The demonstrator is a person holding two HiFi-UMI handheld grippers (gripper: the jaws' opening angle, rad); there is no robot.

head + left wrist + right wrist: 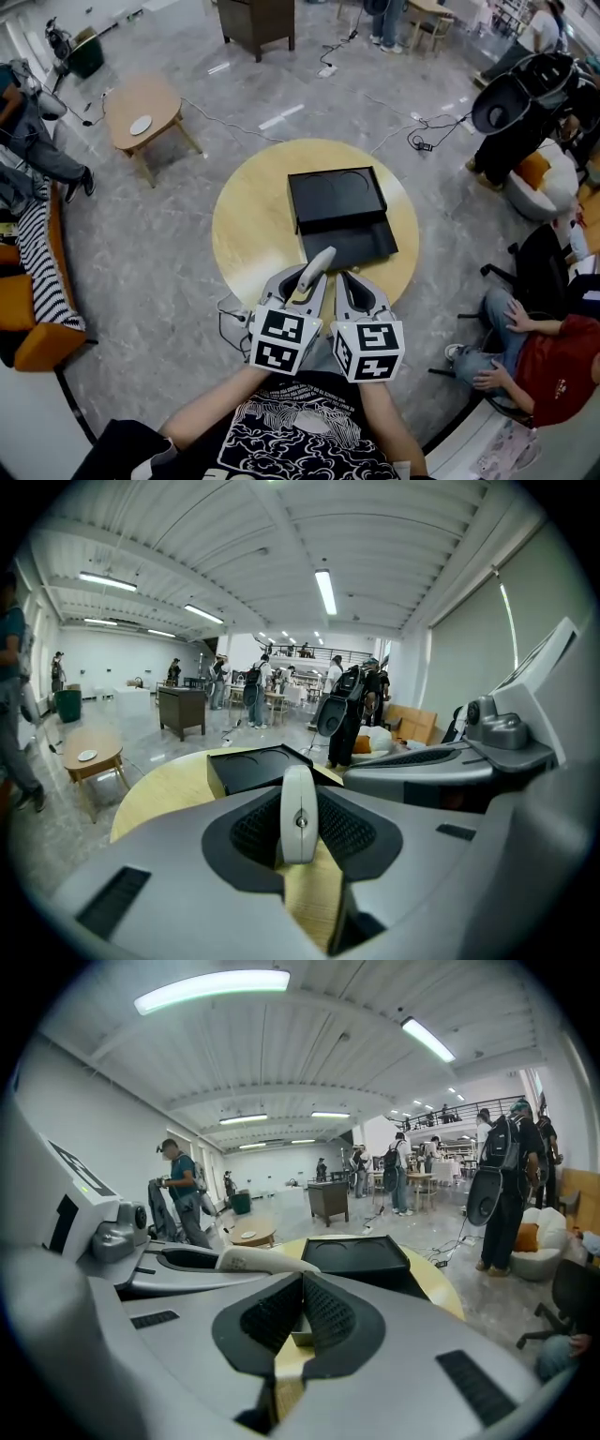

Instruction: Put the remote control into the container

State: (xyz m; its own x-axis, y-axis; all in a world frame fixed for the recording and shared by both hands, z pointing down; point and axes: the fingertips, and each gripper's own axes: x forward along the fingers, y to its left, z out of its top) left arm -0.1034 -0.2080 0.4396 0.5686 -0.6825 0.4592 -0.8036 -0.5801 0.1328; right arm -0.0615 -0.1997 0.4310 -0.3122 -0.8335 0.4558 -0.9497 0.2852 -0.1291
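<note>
Remote control (pixel 316 265): white, slim, clamped in the left gripper (pixel 305 280), whose jaws are closed against its two sides. Its free end projects up and forward from the jaw tips over the near part of the round yellow table (pixel 246 234), pointing toward the container and just short of it. Its lower end is hidden between the jaw pads. The left gripper view shows it end-on only, so its button face cannot be examined. Right gripper (pixel 350 281): held just beside the left one, jaws brought together at the tips with nothing held. A small grey shape shows through the gap below the tips, too indistinct to identify. Black container (pixel 336 195): sits at the table's centre, a raised rear section marked with two circular outlines and a lower open tray at the front. Nothing is visible in the tray. Its front edge is partly screened by the jaws in both gripper views. Surroundings: a small wooden side table (pixel 161 98) carrying a white dish (pixel 141 125), a dark cabinet (pixel 258 23) cut off at the upper edge, floor cables (pixel 234 127), and a seated person in a red top (pixel 555 364) partly out of frame.
</note>
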